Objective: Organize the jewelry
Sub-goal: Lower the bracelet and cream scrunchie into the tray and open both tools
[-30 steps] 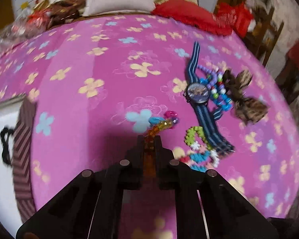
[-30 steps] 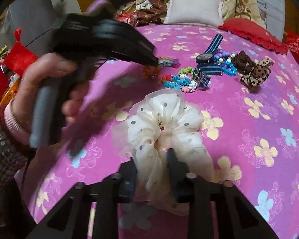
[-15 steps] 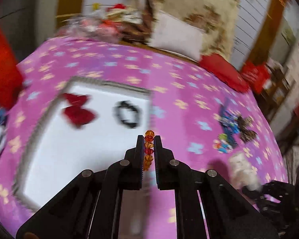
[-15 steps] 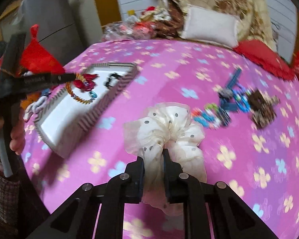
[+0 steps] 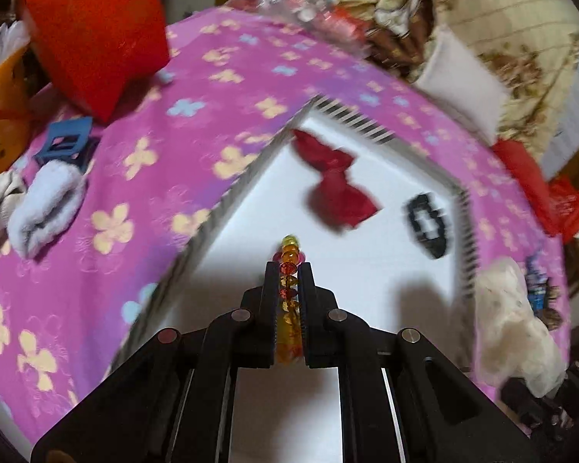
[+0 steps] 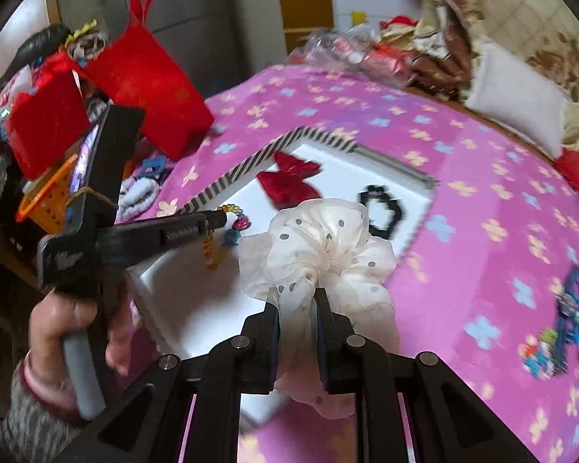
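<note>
My left gripper (image 5: 288, 270) is shut on an amber and red bead bracelet (image 5: 288, 289) and holds it over the white tray (image 5: 366, 270). From the right wrist view the left gripper (image 6: 222, 218) shows with the bracelet (image 6: 227, 231) dangling above the tray (image 6: 197, 301). My right gripper (image 6: 297, 295) is shut on a cream polka-dot scrunchie (image 6: 320, 247), held over the tray's near right edge. A red bow (image 5: 334, 189) and a black bracelet (image 5: 428, 227) lie in the tray.
A pile of watch, beads and leopard bow (image 6: 563, 339) lies at the right on the pink flowered cloth (image 6: 482, 193). Red gift bags (image 6: 146, 92), an orange basket (image 6: 46, 200), a blue clip (image 5: 65, 142) and socks (image 5: 46, 208) sit to the left. Pillows (image 6: 517, 112) are behind.
Both grippers have swung left from the jewelry pile toward the tray. The left gripper now holds the bead bracelet over the tray; the right brought the scrunchie to its edge.
</note>
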Action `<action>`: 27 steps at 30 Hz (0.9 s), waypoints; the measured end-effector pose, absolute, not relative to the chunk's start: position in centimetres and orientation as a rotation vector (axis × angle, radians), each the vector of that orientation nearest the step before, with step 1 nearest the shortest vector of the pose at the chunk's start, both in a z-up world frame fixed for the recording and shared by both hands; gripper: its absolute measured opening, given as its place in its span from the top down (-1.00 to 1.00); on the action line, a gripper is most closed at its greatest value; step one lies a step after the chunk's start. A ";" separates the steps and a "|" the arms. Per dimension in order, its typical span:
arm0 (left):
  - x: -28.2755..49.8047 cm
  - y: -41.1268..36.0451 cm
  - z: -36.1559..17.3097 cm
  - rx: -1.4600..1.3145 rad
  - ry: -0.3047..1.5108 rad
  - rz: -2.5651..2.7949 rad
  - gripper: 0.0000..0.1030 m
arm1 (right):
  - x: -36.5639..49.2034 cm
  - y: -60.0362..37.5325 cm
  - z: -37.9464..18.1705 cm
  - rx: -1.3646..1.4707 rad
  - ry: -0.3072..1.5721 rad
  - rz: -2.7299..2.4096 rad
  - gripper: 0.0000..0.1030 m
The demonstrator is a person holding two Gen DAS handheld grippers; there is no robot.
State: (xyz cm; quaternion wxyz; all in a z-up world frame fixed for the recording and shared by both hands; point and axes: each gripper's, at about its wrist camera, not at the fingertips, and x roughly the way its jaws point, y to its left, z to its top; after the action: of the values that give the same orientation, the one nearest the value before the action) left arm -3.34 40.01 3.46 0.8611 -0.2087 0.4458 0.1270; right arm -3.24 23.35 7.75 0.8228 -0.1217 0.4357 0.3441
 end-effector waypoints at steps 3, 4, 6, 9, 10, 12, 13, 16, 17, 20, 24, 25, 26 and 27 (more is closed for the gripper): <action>-3.6 40.4 3.2 -0.460 0.947 0.269 0.85 | -2.4 24.6 5.9 -0.256 0.961 0.742 0.71; -3.8 40.6 3.3 -0.475 0.938 0.254 0.85 | -2.0 24.9 5.3 -0.250 0.979 0.741 0.70; -3.8 40.7 3.7 -0.488 0.924 0.236 0.73 | -1.4 25.2 4.2 -0.240 1.010 0.737 0.59; -4.3 40.7 4.9 -0.500 0.867 0.208 0.30 | -1.0 25.0 4.0 -0.245 0.991 0.730 0.32; -4.5 40.6 5.3 -0.500 0.844 0.200 0.19 | -1.2 24.8 4.2 -0.251 0.968 0.729 0.18; -4.7 40.5 6.2 -0.503 0.802 0.187 0.11 | -1.6 24.5 4.7 -0.262 0.934 0.712 0.04; -4.9 40.4 6.5 -0.503 0.785 0.185 0.08 | -1.7 24.3 4.9 -0.264 0.924 0.706 0.04; -5.0 40.2 7.2 -0.486 0.751 0.192 0.07 | -1.8 23.3 5.3 -0.241 0.917 0.692 0.03; -5.1 40.1 7.3 -0.475 0.745 0.200 0.07 | -1.8 22.9 5.3 -0.223 0.923 0.696 0.03; -5.2 39.8 7.4 -0.448 0.737 0.223 0.07 | -2.1 21.8 5.5 -0.188 0.931 0.708 0.02; -4.8 39.5 7.4 -0.439 0.739 0.233 0.07 | -2.8 20.6 5.9 -0.178 0.913 0.706 -0.02; -4.8 39.4 7.4 -0.436 0.741 0.232 0.07 | -2.9 20.3 6.1 -0.177 0.903 0.708 -0.02; -4.7 39.3 7.4 -0.432 0.742 0.232 0.07 | -3.1 20.2 6.3 -0.177 0.897 0.709 -0.03; -4.6 39.1 7.4 -0.428 0.743 0.231 0.07 | -3.2 19.9 6.5 -0.177 0.887 0.710 -0.03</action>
State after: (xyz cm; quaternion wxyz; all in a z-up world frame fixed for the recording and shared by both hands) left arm -4.61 39.07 7.39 0.9030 -0.2068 0.3595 0.1119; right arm -3.22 19.93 6.50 0.8392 -0.0837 0.4196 0.3357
